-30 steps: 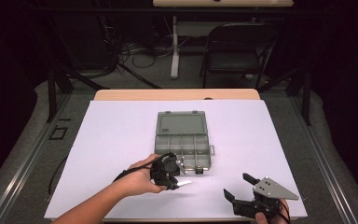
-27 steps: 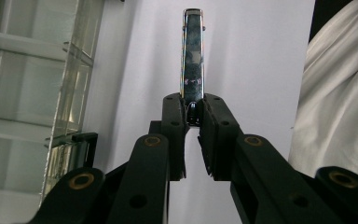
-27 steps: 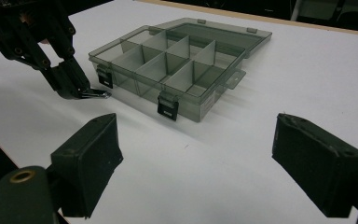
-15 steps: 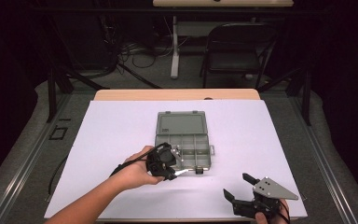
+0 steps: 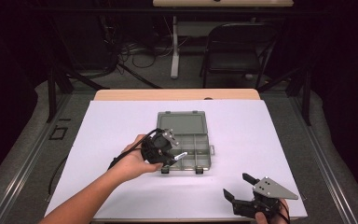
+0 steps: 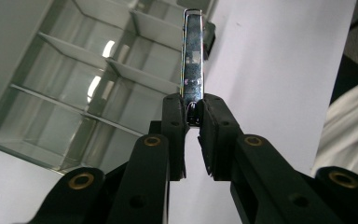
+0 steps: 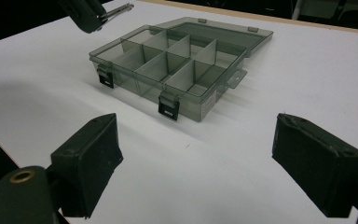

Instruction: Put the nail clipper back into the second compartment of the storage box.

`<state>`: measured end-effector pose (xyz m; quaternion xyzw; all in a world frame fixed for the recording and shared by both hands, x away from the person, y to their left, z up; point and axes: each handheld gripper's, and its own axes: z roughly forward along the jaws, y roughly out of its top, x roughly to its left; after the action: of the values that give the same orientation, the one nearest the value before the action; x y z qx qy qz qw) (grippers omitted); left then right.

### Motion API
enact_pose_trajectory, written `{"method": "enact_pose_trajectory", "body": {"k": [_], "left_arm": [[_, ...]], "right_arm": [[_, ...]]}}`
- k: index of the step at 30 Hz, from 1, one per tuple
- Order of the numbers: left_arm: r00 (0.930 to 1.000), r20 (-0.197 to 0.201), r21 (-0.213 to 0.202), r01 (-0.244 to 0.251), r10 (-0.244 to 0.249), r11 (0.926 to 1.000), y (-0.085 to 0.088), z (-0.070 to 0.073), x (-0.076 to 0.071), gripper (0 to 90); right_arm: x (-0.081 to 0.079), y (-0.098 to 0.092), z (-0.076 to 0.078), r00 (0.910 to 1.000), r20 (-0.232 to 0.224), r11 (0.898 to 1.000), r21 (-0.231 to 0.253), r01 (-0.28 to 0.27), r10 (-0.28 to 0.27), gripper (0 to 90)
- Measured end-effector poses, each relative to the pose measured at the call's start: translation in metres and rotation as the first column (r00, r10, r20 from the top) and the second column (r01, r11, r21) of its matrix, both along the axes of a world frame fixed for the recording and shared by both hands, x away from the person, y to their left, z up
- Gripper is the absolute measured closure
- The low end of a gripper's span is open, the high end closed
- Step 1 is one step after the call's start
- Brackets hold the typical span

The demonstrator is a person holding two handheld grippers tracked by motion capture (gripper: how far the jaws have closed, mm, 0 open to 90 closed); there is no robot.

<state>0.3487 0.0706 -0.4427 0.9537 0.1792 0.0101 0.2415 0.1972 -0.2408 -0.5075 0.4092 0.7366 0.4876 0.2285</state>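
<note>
while the left gripper [image 5: 175, 156] hangs over the front-left part of the open box [image 5: 191, 151], its jaws are pinched tight on one end of a thin shiny metal strip [image 6: 192, 60] — so the strip sticks straight out past the tips, in line with the jaws. seen in the left gripper view, the long axis of the strip runs out over the clear dividers of the box, with its far end near the box's front rim where a dark latch [image 6: 209, 35] shows and the white table [image 6: 279, 70] begins. from above, the strip [image 5: 181, 154] points toward the right edge of the table, lying across the front row of compartments rather than down into one; i cannot tell which compartment is directly beneath it. the box sits near the middle of the table, lid laid flat toward the far edge. the right gripper [image 5: 240, 187] rests near the front right corner, well apart from the box, jaws spread wide with nothing between them — the left hand [image 5: 130, 161] is plainly the nearer one. my guess is that the coming move is a drop into a compartment, and it turns on tipping the strip's free end downward so its length fits between the dividers.
</note>
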Motion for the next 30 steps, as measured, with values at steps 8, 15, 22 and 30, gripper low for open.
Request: {"method": "enact_pose_trajectory", "body": {"k": [8, 15, 22, 30], "left_arm": [[0.996, 0.037, -0.081, -0.078, 0.082, 0.9936, 0.009, 0.01, 0.008, 80.1], [0.9882, 0.061, -0.142, -0.13, 0.14, 0.9812, 0.015, 0.012, 0.014, 80.1], [0.9783, 0.077, -0.196, -0.175, 0.193, 0.9649, 0.02, 0.011, 0.019, 80.1], [0.9695, 0.079, -0.228, -0.209, 0.232, 0.9509, 0.022, 0.01, 0.025, 80.1]], "right_arm": [[0.0, 0.0, 0.0, 1.0, 0.0, 1.0, 0.002, 0.0, 0.0, 14.6], [0.0, 0.0, 0.0, 1.0, -0.002, 1.0, 0.004, 0.001, -0.001, 14.6], [0.0, 0.0, -0.001, 1.0, -0.003, 1.0, 0.003, 0.002, -0.002, 14.6], [0.001, 0.0, -0.001, 1.0, -0.005, 1.0, 0.002, -0.001, 0.001, 14.6]]}}
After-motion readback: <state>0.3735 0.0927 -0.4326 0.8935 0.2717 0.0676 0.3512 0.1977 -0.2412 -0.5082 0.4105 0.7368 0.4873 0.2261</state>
